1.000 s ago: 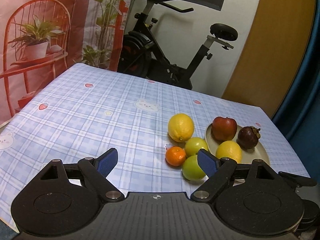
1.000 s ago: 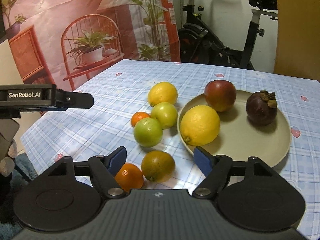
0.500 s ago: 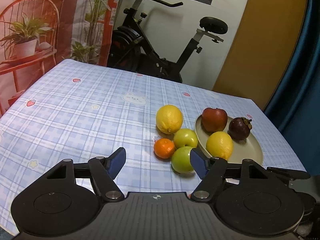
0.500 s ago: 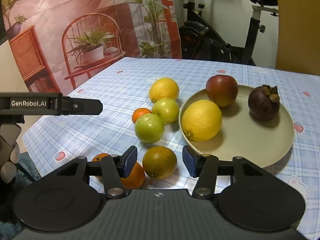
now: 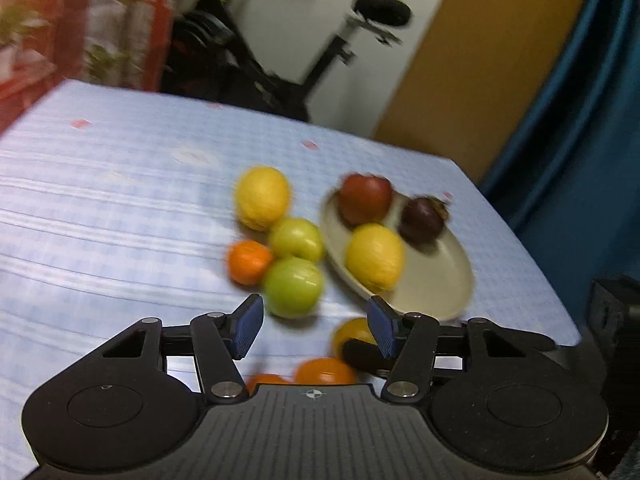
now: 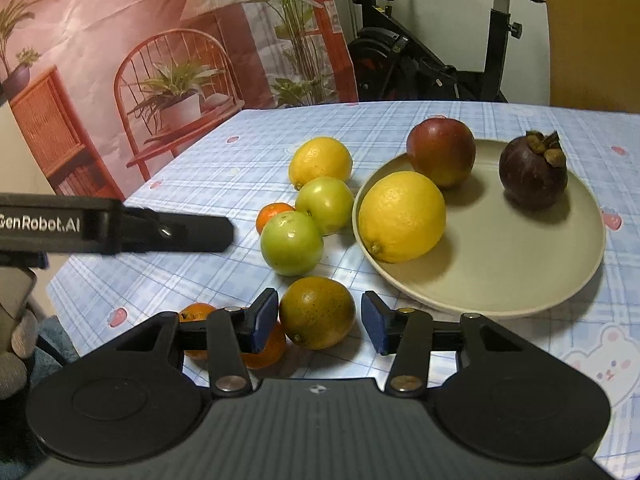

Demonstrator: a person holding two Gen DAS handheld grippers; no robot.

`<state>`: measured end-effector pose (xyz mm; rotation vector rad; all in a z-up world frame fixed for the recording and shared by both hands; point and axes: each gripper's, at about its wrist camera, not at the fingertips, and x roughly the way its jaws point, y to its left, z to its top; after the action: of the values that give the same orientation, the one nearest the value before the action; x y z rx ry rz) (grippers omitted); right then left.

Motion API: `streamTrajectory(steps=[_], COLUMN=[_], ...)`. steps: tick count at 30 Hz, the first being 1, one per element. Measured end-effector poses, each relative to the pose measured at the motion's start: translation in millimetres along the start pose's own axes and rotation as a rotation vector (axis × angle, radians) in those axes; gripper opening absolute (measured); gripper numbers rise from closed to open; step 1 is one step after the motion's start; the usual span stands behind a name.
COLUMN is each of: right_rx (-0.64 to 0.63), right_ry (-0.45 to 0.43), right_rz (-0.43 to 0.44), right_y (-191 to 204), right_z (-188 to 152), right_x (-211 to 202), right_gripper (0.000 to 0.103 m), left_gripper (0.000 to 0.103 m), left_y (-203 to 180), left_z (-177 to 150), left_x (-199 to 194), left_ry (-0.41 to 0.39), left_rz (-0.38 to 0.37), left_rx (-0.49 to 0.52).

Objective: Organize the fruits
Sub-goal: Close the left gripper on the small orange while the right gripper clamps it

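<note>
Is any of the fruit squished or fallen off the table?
No, nothing looks squished or spilled. Three fruits sit neatly in the round beige plate; the others rest whole on the blue checked tablecloth.

Table [image 6: 208,176] is covered by a blue plaid cloth. A beige plate [image 6: 500,280] is set at its right. Left of the plate, directly on the cloth: lemon [image 6: 320,162], two green fruits [image 6: 326,204] [image 6: 291,243] touching, small orange [image 6: 274,215] beside them. Nearer: greenish orange [image 6: 317,312], two small oranges [image 6: 264,346] [image 6: 196,314].
</note>
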<state>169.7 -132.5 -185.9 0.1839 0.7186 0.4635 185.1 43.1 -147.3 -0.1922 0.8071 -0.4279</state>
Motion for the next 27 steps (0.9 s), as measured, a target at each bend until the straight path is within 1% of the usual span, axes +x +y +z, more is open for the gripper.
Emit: streamTrajectory(steps=[3, 6, 9, 10, 12, 14, 15, 20, 27], right_rx=[0.012, 0.012, 0.009, 0.012, 0.019, 0.020, 0.022, 0.056, 0.137], right_ry=[-0.006, -0.006, -0.005, -0.004, -0.003, -0.003, -0.003, 0.004, 0.018], right_rz=[0.014, 0.023, 0.022, 0.026, 0.033, 0.034, 0.037, 0.046, 0.083], right_y=[-3, -4, -1, -2, -4, -3, -4, -9, -22], right_z=[-1, -1, -2, -2, -2, -3, -2, -3, -2], right_x=[0, -1, -3, -3, -4, -3, -4, -2, 1], right_gripper=[0.049, 0.046, 0.046, 0.046, 0.046, 0.046, 0.046, 0.050, 0.050], left_gripper=[0.060, 0.059, 0.053, 0.048, 0.045, 0.041, 0.040, 0.040, 0.041], left_y=[-6, -7, -9, -10, -9, -9, -10, -10, -11], left_z=[1, 1, 1, 0, -1, -3, -4, -5, -6], left_x=[16, 30, 40, 42, 45, 46, 48, 49, 49], left_ry=[0.060, 0.106, 0.134, 0.143, 0.157, 0.159, 0.163, 0.163, 0.157], left_rz=[-0.037, -0.060, -0.058, -0.058, -0.057, -0.074, -0.079, -0.080, -0.082], left_rx=[-0.001, -0.031, -0.022, -0.018, -0.017, -0.022, -0.021, -0.023, -0.007])
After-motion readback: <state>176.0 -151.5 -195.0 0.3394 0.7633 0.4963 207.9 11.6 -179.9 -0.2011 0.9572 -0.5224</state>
